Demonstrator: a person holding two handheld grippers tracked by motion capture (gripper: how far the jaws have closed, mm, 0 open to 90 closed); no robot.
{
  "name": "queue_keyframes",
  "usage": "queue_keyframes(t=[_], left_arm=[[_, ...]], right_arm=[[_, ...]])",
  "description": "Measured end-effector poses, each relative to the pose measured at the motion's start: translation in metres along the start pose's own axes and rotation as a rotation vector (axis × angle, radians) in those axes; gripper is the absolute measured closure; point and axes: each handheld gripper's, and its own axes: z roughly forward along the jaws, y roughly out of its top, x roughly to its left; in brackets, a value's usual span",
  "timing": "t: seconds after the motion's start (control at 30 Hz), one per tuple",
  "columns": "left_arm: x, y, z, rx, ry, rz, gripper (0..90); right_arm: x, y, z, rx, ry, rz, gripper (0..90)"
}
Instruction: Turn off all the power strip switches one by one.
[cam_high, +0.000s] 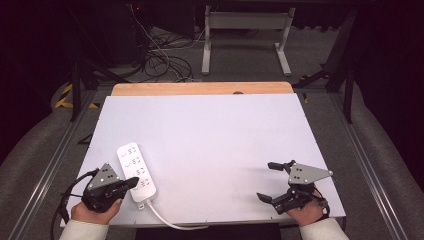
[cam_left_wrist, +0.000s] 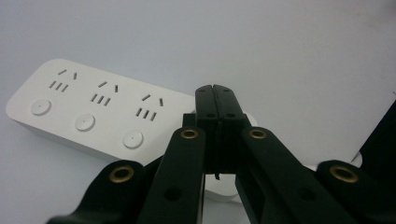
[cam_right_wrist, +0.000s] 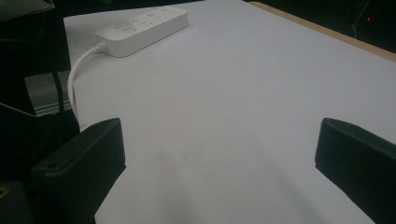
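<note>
A white power strip (cam_high: 136, 172) lay on the white table (cam_high: 215, 140), at its near left, long axis running near to far. Its white cable (cam_high: 165, 220) left the near end and ran off the near edge of the table. In the left gripper view the strip showed three socket groups, each with a round button beside it.

The left gripper (cam_high: 131, 183) was held just beside the strip, tips over its near end. Its jaws were pressed fully together with nothing between them; whether the tips touched the strip's top could not be determined.

The right gripper (cam_high: 269, 181) rested at the near right of the table, well apart from the strip. Its jaws stood wide apart and held nothing, with bare table between them.
</note>
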Motion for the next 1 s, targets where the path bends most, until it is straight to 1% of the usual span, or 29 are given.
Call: queue_keyframes(t=[0.03,0.13,0.17,0.2,0.27,0.3,0.33,0.37,0.4,0.43,0.47,0.53,0.57,0.6,0.63,0.77,0.8,0.83,0.87,0.9,0.93,0.97,1.0], left_arm=[[-0.001,0.0,-0.001,-0.004,0.003,0.001,90.0],[-0.002,0.001,-0.003,-0.036,0.007,0.011,90.0],[-0.003,0.002,-0.005,-0.053,0.011,0.017,90.0],[-0.003,0.002,-0.006,-0.073,0.001,0.021,90.0],[-0.005,0.002,-0.011,-0.13,0.024,0.03,89.7],[-0.004,0.003,-0.013,-0.15,0.016,0.019,82.6],[-0.002,0.003,-0.014,-0.165,0.004,0.002,73.3],[0.0,0.002,-0.015,-0.185,-0.001,-0.01,68.5],[0.003,0.0,-0.016,-0.21,-0.001,-0.013,64.4],[0.005,-0.001,-0.017,-0.229,0.006,-0.02,60.6],[0.006,-0.002,-0.017,-0.24,0.005,-0.029,58.2],[0.01,-0.003,-0.019,-0.257,0.014,-0.038,57.2],[0.011,-0.005,-0.02,-0.282,0.034,-0.034,55.8],[0.013,-0.006,-0.02,-0.293,0.043,-0.029,55.3],[0.015,-0.007,-0.02,-0.295,0.034,-0.043,54.0],[0.026,-0.015,-0.016,-0.3,0.065,-0.047,42.1],[0.029,-0.018,-0.015,-0.3,0.081,-0.037,38.1],[0.032,-0.021,-0.013,-0.295,0.093,-0.009,35.0],[0.035,-0.024,-0.011,-0.288,0.089,0.024,35.5],[0.038,-0.028,-0.008,-0.268,0.087,0.044,35.8],[0.041,-0.031,-0.006,-0.254,0.08,0.045,34.4],[0.044,-0.034,-0.005,-0.257,0.066,0.036,32.0],[0.046,-0.037,-0.005,-0.271,0.052,0.03,29.8]], right_arm=[[0.0,0.0,0.0,-0.002,0.0,0.001,2.2],[0.0,0.0,0.0,-0.002,0.0,-0.001,2.2],[0.0,0.0,0.0,-0.002,0.001,-0.001,2.2],[0.0,0.0,0.0,-0.001,0.001,0.0,2.2],[0.0,0.0,0.0,0.001,-0.001,0.002,2.2],[0.0,0.0,0.0,0.001,0.0,0.0,2.2],[0.0,0.0,0.0,-0.002,0.001,0.001,2.2],[0.0,0.0,0.0,-0.001,0.0,0.0,2.2],[0.001,0.0,0.0,-0.001,0.0,0.0,2.2],[0.001,0.0,0.0,-0.001,-0.001,-0.001,2.2],[0.001,0.0,0.0,0.001,-0.002,-0.001,2.2],[0.001,0.0,0.0,0.0,-0.002,-0.001,2.2],[0.001,0.0,0.0,0.0,-0.002,-0.001,2.2],[0.001,0.0,0.0,0.0,-0.002,-0.001,2.2],[0.0,0.0,0.0,-0.001,-0.001,0.0,2.2],[0.0,0.0,0.0,0.0,-0.002,0.0,2.2],[0.0,0.0,0.0,-0.001,-0.002,-0.001,2.2],[0.0,0.0,0.0,-0.001,-0.002,0.0,2.2],[0.0,0.0,0.0,-0.002,-0.003,0.001,2.2],[0.0,0.0,-0.001,-0.002,-0.003,0.002,2.2],[0.0,0.0,-0.001,-0.002,-0.004,0.002,2.2],[0.0,0.0,-0.001,-0.002,-0.003,0.003,2.1],[0.0,0.0,-0.001,-0.002,-0.003,0.003,2.2]])
